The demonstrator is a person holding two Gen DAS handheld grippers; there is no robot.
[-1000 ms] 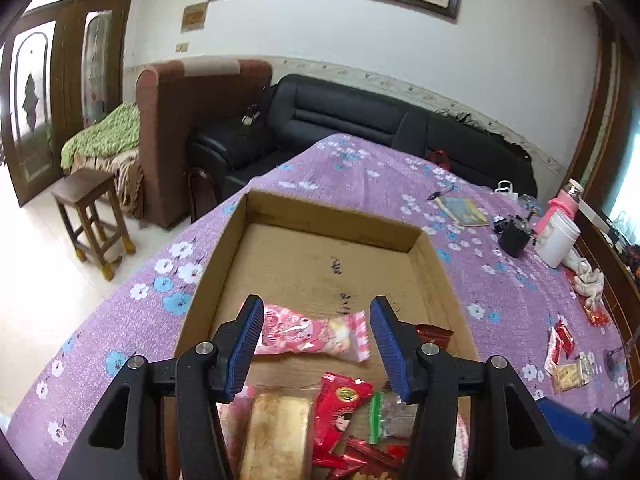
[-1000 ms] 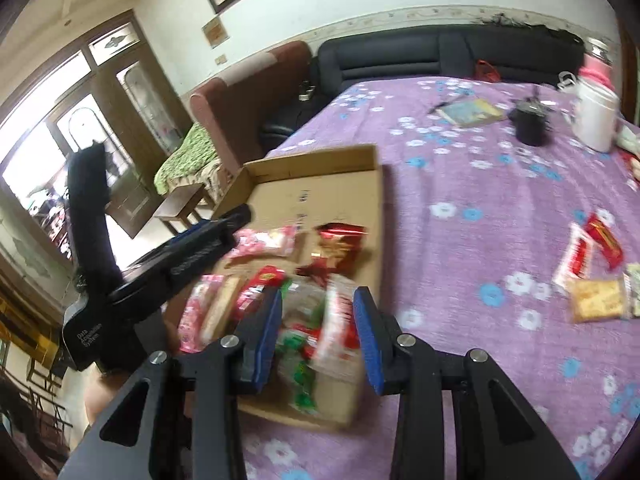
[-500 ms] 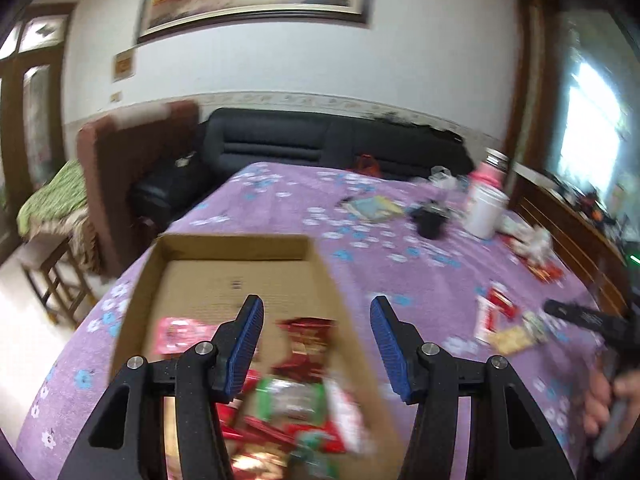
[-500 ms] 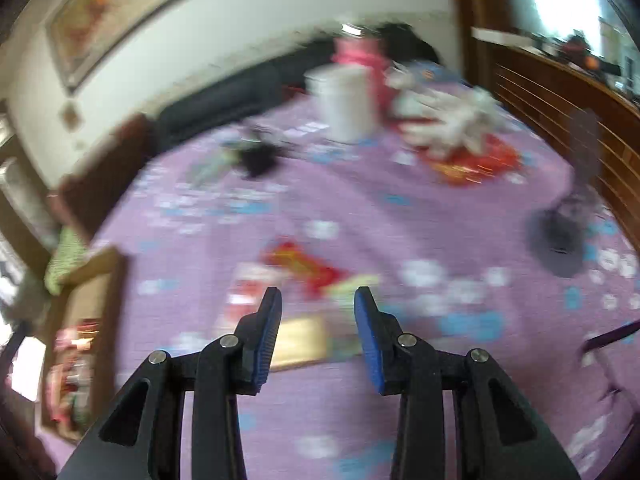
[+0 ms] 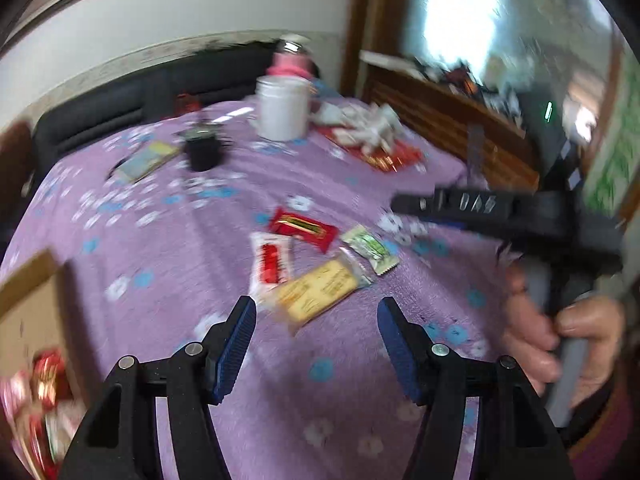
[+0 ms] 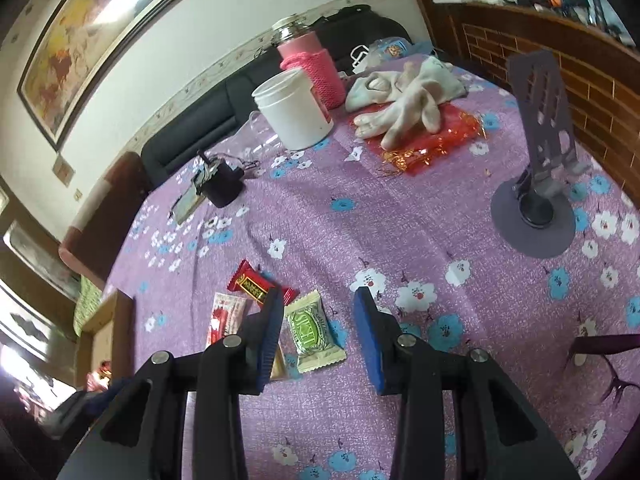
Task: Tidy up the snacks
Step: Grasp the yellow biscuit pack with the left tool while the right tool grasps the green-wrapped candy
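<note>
Both grippers [image 5: 313, 322] [image 6: 318, 318] empty, fingers apart, left widening.

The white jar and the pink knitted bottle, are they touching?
Cannot tell: in the right wrist view the white jar overlaps the pink knitted bottle behind it, hiding any gap.

Clutter and furniture around the purple flowered surface [image 6: 320, 224]

Toward the far edge: white tub [image 6: 294, 110] just in front of a jar in a pink knitted sleeve [image 6: 312, 66]; pale gloves [image 6: 404, 92] heaped on a red and gold cloth [image 6: 436, 140]; small black cup [image 6: 222, 186] with a flat booklet [image 6: 188, 204] beside it. At right, a grey phone stand [image 6: 536, 184] on a round base, upright, and purple-framed glasses [image 6: 604, 364] near the edge. Behind: black sofa [image 6: 208, 120], brown armchair [image 6: 104, 216], framed painting [image 6: 96, 36] on the white wall, brick-patterned wooden counter [image 6: 560, 68] along the right side.
</note>
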